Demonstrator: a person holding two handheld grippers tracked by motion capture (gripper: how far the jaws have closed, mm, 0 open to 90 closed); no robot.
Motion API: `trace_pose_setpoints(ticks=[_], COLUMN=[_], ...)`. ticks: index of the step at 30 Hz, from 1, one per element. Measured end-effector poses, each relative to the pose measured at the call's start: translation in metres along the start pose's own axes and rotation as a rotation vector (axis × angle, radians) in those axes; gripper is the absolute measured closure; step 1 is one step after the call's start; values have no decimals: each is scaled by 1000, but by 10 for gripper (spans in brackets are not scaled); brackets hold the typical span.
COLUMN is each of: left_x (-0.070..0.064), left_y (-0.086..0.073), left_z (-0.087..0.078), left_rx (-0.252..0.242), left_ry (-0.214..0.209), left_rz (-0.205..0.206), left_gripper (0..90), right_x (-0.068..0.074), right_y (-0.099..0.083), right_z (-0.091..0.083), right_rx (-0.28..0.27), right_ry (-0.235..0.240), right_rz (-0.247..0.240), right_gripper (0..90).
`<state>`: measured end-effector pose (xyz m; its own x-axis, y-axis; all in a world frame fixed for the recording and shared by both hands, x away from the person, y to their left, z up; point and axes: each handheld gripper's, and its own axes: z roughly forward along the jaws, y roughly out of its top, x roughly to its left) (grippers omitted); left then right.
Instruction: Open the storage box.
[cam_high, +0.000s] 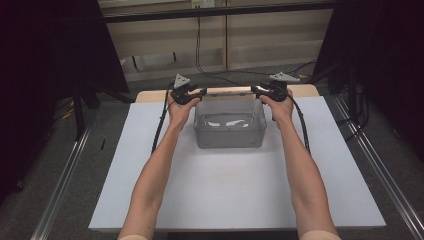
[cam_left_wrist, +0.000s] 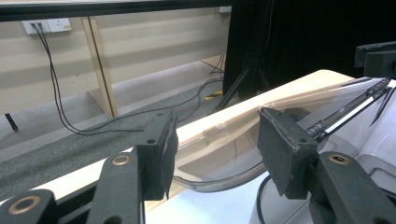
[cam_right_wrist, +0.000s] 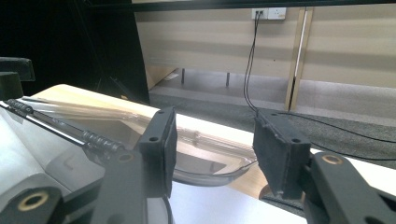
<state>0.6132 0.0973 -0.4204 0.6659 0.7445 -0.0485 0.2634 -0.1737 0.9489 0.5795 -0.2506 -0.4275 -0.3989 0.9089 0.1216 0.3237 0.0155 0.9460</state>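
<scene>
clear bin (cam_high: 229, 134) holds perhaps white scraps (cam_high: 226, 122).

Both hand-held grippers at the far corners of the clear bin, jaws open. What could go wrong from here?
1. The left hand-held gripper and right hand-held gripper stand open at the far corners of the clear bin. Its rim is thin and curved, so a shallow bite may slip.
2. Uneven closing or lifting could tilt or twist the bin.
3. The bin sits near the table's far edge; a forward push might slide it towards that edge.
</scene>
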Motion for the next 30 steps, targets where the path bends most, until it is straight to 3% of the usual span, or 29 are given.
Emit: trace_pose_setpoints(ticks=[4, 10, 21, 23, 30], left_x=[0, -2, -6, -6, -5], left_y=[0, 1, 5, 5, 6], left_z=[-1, -4, -11, -13, -23], left_rx=[4, 9, 39, 32, 14], left_ry=[0, 16, 25, 32, 32], left_rz=[-22, -16, 1, -24, -41], left_gripper=[449, 420, 288, 207, 164], right_x=[0, 0, 5, 5, 7], right_y=[0, -1, 1, 3, 3], right_z=[-1, -3, -14, -20, -27], right_rx=[-4, -6, -9, -29, -41], right_ry=[-1, -3, -28, -31, -28], right_rz=[4, 5, -6, 2, -1], right_gripper=[456, 429, 265, 253, 178])
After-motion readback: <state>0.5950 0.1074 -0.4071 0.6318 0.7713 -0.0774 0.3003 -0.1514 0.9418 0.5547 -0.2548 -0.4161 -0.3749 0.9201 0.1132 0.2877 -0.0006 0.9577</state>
